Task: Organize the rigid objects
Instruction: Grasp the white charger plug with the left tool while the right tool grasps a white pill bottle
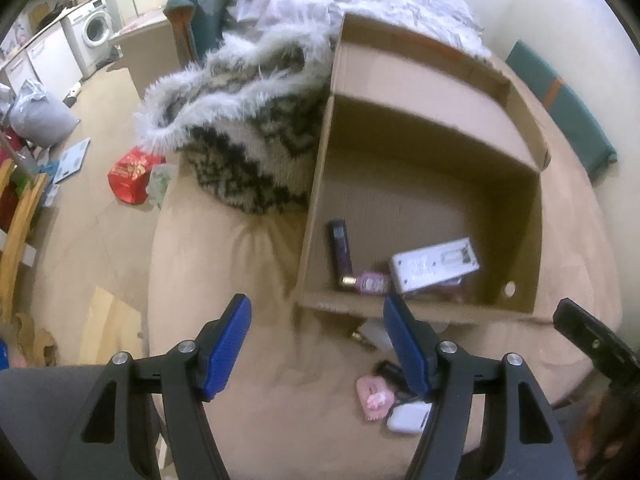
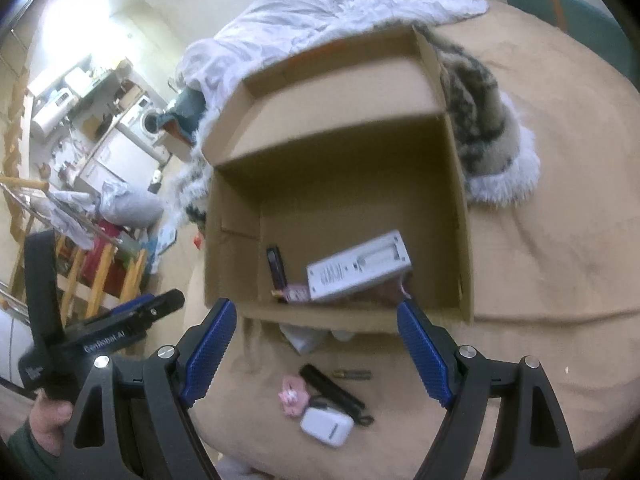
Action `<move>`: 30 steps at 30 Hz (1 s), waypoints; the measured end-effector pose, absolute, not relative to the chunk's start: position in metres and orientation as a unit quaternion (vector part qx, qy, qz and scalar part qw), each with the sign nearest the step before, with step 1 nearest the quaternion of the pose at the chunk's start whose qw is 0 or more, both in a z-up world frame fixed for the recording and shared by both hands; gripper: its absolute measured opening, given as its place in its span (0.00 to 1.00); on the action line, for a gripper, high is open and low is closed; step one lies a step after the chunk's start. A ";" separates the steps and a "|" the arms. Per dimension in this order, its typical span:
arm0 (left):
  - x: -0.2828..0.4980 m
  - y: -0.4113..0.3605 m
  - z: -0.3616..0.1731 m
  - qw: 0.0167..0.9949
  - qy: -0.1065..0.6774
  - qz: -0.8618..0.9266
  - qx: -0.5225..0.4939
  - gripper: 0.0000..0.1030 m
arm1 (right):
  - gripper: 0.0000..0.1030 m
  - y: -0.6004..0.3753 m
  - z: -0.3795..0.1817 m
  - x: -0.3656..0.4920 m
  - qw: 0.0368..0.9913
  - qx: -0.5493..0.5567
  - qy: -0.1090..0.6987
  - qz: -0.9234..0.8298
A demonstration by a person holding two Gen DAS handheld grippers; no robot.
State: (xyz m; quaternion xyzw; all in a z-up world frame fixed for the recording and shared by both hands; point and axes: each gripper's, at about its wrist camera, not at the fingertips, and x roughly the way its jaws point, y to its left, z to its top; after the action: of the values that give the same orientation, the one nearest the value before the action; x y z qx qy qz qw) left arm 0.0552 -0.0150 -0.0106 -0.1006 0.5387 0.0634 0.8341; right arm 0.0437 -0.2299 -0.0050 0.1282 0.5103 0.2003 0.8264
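Both grippers are empty with jaws apart. The leftover bits lie on the tan bed cover just outside the cardboard box's near wall: white case, black stick lying diagonally. They're between the right gripper's fingers, so I'd say that one's nearer than the left gripper.

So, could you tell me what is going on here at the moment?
A person is sorting small items from a bed into a cardboard box. Both claws, left and right, are open and empty, hovering near the box's front edge. Inside already lie a white rectangular device, a dark tube and something pink. On the bedcover remain a pink fluffy item, a white case, a black stick-like item and a small gold tube.
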 end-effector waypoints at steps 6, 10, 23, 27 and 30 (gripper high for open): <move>0.051 -0.013 -0.038 0.821 0.557 0.074 -0.100 0.64 | 0.85 -0.236 -0.044 0.036 0.811 0.135 0.536 0.191; 0.049 -0.011 -0.048 0.818 0.561 0.077 -0.099 0.64 | 0.85 -0.239 -0.051 0.037 0.811 0.134 0.542 0.177; 0.063 -0.027 -0.084 0.795 0.596 0.038 -0.106 0.64 | 0.85 -0.242 -0.083 0.049 0.778 0.150 0.593 0.145; 0.077 -0.070 -0.103 0.782 0.623 -0.007 -0.005 0.64 | 0.85 -0.248 -0.092 0.054 0.768 0.161 0.605 0.133; 0.083 -0.089 -0.115 0.774 0.632 -0.030 0.015 0.64 | 0.85 -0.256 -0.098 0.057 0.760 0.174 0.614 0.120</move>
State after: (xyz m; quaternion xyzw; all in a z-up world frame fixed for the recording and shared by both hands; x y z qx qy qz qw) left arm 0.0832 -0.0891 -0.1149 0.0148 0.6318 -0.0296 0.7745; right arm 0.0569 -0.2555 -0.0978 0.1744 0.6140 0.1199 0.7604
